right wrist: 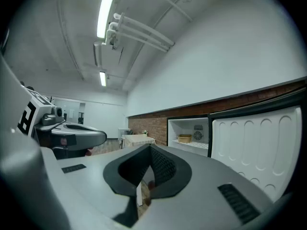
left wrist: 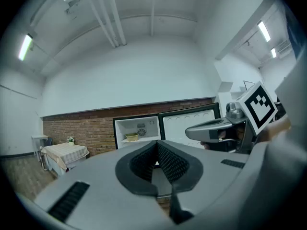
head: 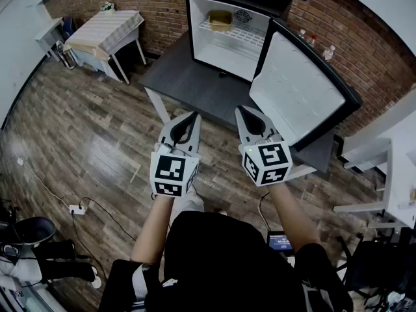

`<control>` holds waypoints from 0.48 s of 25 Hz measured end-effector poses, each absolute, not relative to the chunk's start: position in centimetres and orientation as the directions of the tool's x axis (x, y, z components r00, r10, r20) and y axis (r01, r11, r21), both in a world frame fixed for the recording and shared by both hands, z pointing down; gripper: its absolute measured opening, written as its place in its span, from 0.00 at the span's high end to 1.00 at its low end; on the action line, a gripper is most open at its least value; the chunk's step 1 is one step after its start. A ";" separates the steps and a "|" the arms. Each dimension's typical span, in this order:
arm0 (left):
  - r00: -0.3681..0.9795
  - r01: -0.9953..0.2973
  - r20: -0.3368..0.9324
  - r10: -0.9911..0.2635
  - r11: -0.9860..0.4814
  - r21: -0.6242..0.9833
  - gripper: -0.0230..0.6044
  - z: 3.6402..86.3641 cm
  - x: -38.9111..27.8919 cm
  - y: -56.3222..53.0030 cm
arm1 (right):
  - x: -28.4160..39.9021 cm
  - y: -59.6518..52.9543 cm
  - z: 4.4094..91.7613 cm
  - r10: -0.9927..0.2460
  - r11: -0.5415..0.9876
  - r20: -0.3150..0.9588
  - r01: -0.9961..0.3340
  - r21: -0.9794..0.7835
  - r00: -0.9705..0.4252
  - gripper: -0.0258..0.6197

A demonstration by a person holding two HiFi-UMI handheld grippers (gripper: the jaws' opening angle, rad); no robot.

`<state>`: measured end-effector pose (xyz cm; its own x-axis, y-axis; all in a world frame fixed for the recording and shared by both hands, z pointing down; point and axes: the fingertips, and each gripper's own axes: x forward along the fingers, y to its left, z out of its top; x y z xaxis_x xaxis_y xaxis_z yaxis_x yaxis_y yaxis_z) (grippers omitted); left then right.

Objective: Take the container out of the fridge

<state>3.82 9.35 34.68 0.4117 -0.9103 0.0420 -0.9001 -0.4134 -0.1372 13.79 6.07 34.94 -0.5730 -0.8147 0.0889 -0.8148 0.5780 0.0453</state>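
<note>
A small black fridge stands open on a dark table, its white-lined door swung out to the right. On its wire shelf sits a yellowish container, which also shows as the container in the left gripper view and the container in the right gripper view. My left gripper and right gripper hover side by side short of the table, well away from the fridge. Both are shut with nothing between the jaws.
A small table with a striped cloth stands at the back left against the brick wall. White furniture is at the right. A power strip and cable lie on the wooden floor.
</note>
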 end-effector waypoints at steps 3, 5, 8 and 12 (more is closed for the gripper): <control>0.411 -0.897 0.048 -0.910 -0.413 -0.155 0.94 34.7 4.0 9.4 | 13.7 6.3 35.2 -0.808 0.586 0.102 -0.810 0.037 -0.580 0.90; 0.411 -0.898 0.051 -0.910 -0.414 -0.150 0.94 34.8 4.1 9.4 | 13.6 6.5 35.3 -0.803 0.593 0.106 -0.805 0.035 -0.587 0.90; 0.411 -0.899 0.053 -0.910 -0.414 -0.143 0.94 34.9 4.6 9.4 | 13.9 6.7 35.6 -0.798 0.599 0.115 -0.800 0.040 -0.592 0.90; 0.407 -0.901 0.059 -0.912 -0.411 -0.142 0.94 35.3 4.9 9.6 | 14.4 6.9 36.1 -0.795 0.602 0.128 -0.797 0.042 -0.593 0.90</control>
<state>4.91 9.55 35.30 0.4065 -0.9117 0.0592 -0.9006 -0.4108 -0.1419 14.39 6.94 36.13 -0.5932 -0.7948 0.1279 -0.7974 0.6019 0.0421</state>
